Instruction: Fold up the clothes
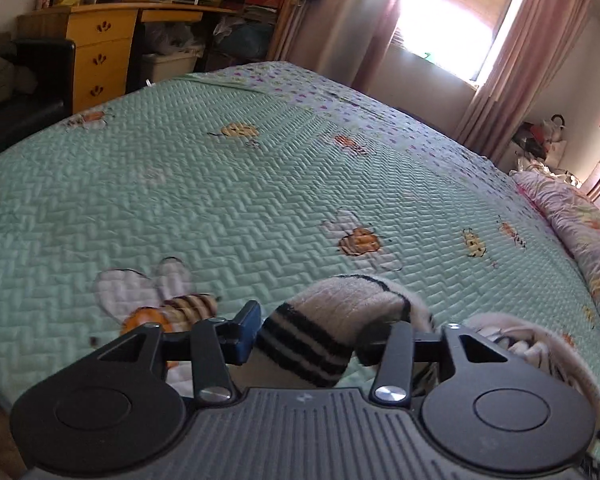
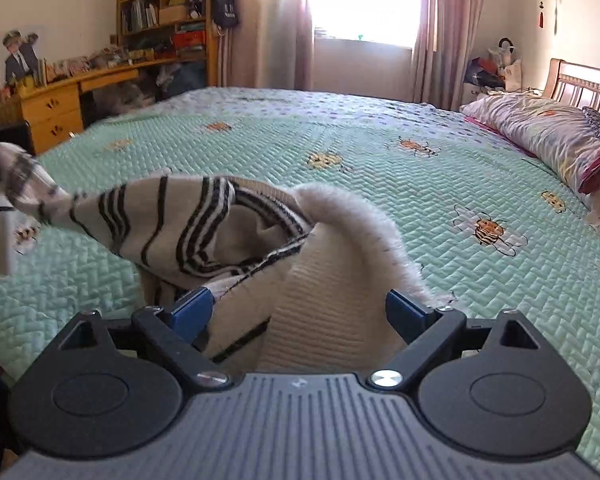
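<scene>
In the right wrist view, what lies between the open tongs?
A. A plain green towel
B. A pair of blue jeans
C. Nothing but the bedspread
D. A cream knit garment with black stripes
D: the cream knit garment with black stripes is bunched on the green quilted bedspread between the spread blue pads of the right tongs, which do not press on it.

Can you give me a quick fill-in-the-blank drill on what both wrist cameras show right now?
1. The cream sweater carries black ____.
2. It lies on a quilted bedspread whose main colour is ____.
3. The bedspread's printed insects are ____.
4. The pads on the right gripper fingers are coloured ____.

Missing words: stripes; green; bees; blue
</scene>
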`<move>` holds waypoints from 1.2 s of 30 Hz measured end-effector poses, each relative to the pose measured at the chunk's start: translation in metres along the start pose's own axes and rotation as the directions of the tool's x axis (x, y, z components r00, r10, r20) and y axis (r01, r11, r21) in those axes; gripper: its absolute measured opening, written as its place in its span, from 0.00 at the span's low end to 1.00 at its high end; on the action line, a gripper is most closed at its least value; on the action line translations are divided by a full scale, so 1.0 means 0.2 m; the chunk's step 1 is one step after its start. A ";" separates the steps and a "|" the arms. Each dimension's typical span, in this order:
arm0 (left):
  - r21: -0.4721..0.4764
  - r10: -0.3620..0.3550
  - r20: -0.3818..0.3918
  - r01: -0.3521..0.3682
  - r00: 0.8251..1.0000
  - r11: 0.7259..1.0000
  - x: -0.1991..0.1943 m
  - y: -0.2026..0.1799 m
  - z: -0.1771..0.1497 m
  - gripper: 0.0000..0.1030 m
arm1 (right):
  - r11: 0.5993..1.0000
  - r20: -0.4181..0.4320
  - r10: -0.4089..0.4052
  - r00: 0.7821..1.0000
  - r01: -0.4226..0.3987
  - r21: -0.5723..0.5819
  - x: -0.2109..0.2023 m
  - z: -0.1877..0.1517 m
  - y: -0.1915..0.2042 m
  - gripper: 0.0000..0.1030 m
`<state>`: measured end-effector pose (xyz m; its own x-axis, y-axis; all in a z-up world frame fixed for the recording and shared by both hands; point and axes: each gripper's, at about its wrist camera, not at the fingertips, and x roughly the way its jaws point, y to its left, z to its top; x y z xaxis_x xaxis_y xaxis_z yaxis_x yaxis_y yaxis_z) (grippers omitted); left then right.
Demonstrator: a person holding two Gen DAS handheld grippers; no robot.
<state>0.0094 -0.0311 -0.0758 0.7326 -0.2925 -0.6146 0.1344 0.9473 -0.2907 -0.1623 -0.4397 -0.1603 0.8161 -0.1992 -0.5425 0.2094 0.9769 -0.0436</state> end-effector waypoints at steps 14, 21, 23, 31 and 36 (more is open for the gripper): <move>0.285 -0.136 -0.044 0.143 0.990 0.948 -0.07 -0.45 -0.13 0.84 | 0.978 -0.014 0.001 1.000 0.001 0.210 0.09 0.02 -0.17 0.91; 0.481 -0.242 -0.295 0.363 0.924 0.798 0.29 -1.14 -0.51 0.84 | 0.991 -0.110 -0.024 0.994 0.038 0.128 0.17 -0.07 -0.12 0.91; 0.466 -0.203 -0.308 0.334 0.929 0.820 0.38 -1.22 -0.52 0.84 | 0.994 -0.107 -0.023 0.994 0.034 0.102 0.17 -0.10 -0.12 0.91; 0.338 -0.150 -0.334 0.267 0.930 0.902 0.62 -1.23 -0.54 0.34 | 0.998 -0.051 0.014 0.999 -0.011 0.054 0.16 -0.21 -0.13 0.56; 0.228 -0.268 -0.275 0.333 0.924 0.915 0.58 -1.15 -0.43 0.12 | 0.984 -0.034 0.080 0.996 -0.073 0.163 0.13 -0.22 -0.23 0.25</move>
<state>0.0057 -0.2931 -0.1434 0.4574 -0.5596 -0.6911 0.5189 0.7991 -0.3036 -0.1749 -0.4868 -0.2079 0.8113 -0.1178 -0.5726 0.2340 0.9630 0.1334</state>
